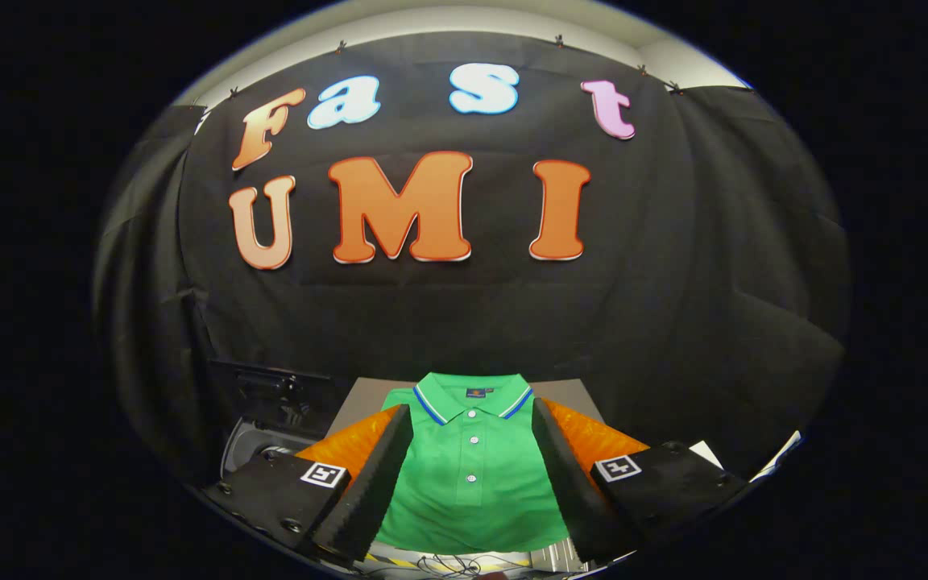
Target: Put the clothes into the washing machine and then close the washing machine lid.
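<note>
1. Far left, beyond the left finger, sits the dark washing machine [267, 419] with its black lid [271, 385] raised; a curved pale rim of the opening shows below the lid. One machine is visible.
2. The two-finger gripper [472, 475] points forward and slightly downward over the table, held level, with its fingers [375, 475] spread wide apart and pressing on nothing. Each finger carries one square black-and-white marker tag [325, 474], two tags in all.
3. Between the spread fingers and just ahead of them lies one green short-sleeved polo shirt [472, 483] with a blue-and-white striped collar. It is laid flat, collar away from the gripper, and three white buttons run down its placket. The fingers frame it on both sides; whether they touch the cloth cannot be told.
4. The shirt rests on a flat grey table top [569, 392], which shows bare beside the collar.
5. Far right, beyond the right finger, a white sheet edge [782, 451] pokes out against the black cloth wall [673, 306].
</note>
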The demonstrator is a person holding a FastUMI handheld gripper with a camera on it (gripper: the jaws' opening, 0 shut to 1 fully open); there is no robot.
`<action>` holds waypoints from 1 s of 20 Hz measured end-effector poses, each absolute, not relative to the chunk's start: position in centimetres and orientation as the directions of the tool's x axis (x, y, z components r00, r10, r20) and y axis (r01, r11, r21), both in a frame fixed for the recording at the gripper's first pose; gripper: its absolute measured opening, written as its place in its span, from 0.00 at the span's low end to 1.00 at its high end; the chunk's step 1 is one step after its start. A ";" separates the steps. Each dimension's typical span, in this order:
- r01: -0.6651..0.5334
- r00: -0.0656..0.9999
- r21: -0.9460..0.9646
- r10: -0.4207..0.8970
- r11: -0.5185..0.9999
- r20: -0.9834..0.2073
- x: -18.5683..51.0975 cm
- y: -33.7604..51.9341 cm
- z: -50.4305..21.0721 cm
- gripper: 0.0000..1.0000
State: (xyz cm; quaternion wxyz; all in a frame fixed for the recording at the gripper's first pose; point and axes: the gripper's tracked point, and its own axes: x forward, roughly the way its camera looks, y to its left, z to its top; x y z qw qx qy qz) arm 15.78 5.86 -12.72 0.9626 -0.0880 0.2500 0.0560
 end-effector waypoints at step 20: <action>-0.101 0.606 -0.090 -0.011 0.991 -0.795 20.0 4.1 -25.2 0.96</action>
